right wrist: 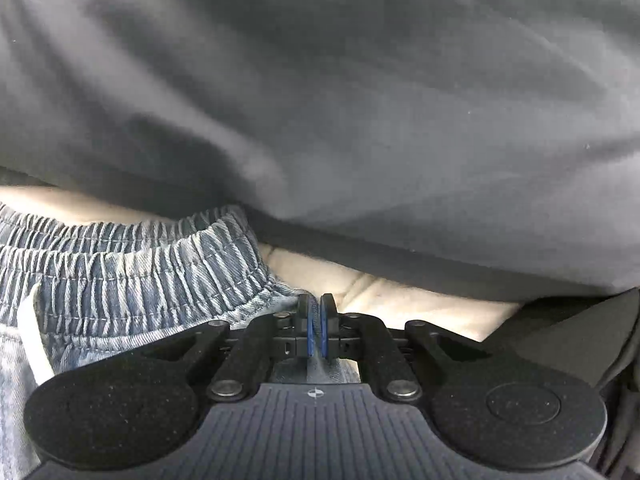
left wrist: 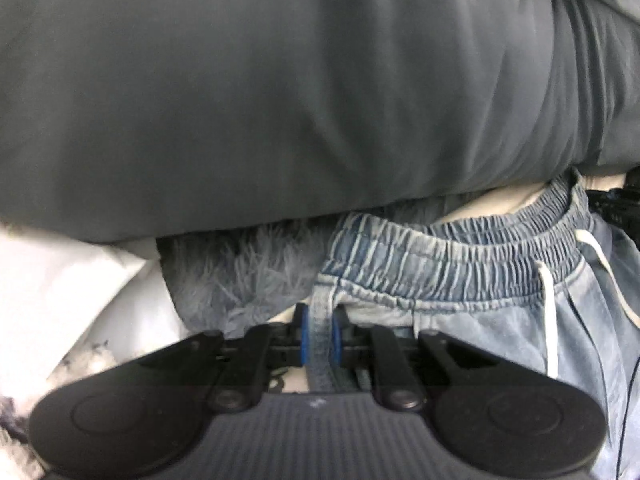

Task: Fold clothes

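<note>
Denim pants (left wrist: 460, 272) pinched at both waistband ends: left gripper (left wrist: 320, 336) clamps a belt loop, right gripper (right wrist: 316, 332) clamps the hem corner. Waistband stretched between them, drawstring (left wrist: 550, 320) loose. Beyond, grey fabric (left wrist: 280, 100) fills view. No fold visible yet.

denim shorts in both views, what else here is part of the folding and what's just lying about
In the job:
denim shorts
left gripper, shut on the shorts' side
right gripper, shut on the other side

Lying about:
dark grey garment
fuzzy grey fabric
white cloth
</note>
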